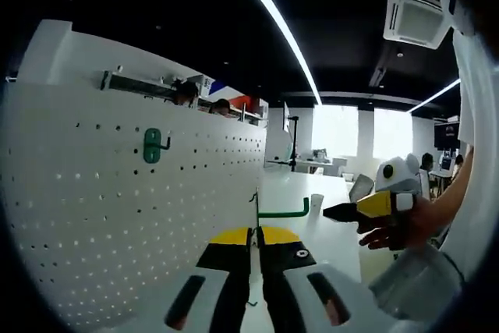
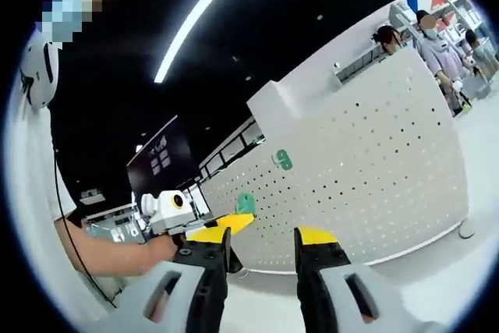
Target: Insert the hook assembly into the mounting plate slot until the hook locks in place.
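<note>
left gripper view: the left tongs point(image 1: 255, 241) are closed on a green hook point(image 1: 284, 212), its thin wire pinched between the yellow-tipped jaws and its bent end reaching right over the white surface point(image 1: 312, 193). to the left rises the white pegboard point(image 1: 93, 208), the mounting plate, already carrying one green hook plate point(image 1: 153, 146) high up and well apart from the held piece. the right tongs point(image 1: 351, 210) come in from the right in a person's hand point(image 1: 405, 228). judged from this, the hook is gripped but not yet presented to a slot; next it must swing left to meet the holes squarely.

right gripper view: the right tongs point(image 2: 261, 241) stand open, holding nothing. the pegboard point(image 2: 374, 169) spreads far and right, with a green plate point(image 2: 284, 161) mounted. the left tongs point(image 2: 234, 222) enter from the left with a green piece point(image 2: 246, 203). people point(image 2: 437, 44) stand beyond the board; nothing blocks the approach.
</note>
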`<state>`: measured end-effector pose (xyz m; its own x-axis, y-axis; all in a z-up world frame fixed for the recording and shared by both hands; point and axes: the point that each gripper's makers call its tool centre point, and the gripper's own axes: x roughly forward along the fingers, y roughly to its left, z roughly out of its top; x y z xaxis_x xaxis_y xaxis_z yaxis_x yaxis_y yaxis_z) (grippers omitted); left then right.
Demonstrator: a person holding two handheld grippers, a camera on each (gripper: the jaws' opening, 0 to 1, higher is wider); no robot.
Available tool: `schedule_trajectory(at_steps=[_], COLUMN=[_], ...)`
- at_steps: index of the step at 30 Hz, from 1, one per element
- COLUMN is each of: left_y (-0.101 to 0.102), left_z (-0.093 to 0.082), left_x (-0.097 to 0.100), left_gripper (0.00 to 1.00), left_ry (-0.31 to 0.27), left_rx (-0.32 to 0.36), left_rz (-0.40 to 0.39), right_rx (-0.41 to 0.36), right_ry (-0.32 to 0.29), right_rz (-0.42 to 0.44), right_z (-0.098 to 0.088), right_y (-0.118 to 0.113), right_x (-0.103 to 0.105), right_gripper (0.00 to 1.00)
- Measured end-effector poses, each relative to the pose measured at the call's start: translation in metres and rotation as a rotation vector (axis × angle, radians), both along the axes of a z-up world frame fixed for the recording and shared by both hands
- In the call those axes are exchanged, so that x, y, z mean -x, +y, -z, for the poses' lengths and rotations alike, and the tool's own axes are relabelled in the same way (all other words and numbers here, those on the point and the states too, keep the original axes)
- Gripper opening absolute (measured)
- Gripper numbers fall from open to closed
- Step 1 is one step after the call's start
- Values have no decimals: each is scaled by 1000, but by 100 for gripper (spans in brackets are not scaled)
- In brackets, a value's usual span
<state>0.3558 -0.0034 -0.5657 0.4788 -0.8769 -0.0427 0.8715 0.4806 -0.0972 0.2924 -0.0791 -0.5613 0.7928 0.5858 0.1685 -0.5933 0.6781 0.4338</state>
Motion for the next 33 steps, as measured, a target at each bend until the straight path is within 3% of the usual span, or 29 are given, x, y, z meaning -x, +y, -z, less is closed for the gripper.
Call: schedule_trajectory(at_steps=[13,33], left_y=[-5,-10], left_z=[-3,-9], left_x=[6,11], left_gripper=[3,3], left_ry=[-13,-31], left_rx=[-3,-7], left_rz=[-10,-24], right_rx=[34,47], right_ry=[-47,-71], right_rz=[-22,-43], right_z=[-12,-20], right_y=[21,34], right_x=[-4,-14], right_gripper=[25,21])
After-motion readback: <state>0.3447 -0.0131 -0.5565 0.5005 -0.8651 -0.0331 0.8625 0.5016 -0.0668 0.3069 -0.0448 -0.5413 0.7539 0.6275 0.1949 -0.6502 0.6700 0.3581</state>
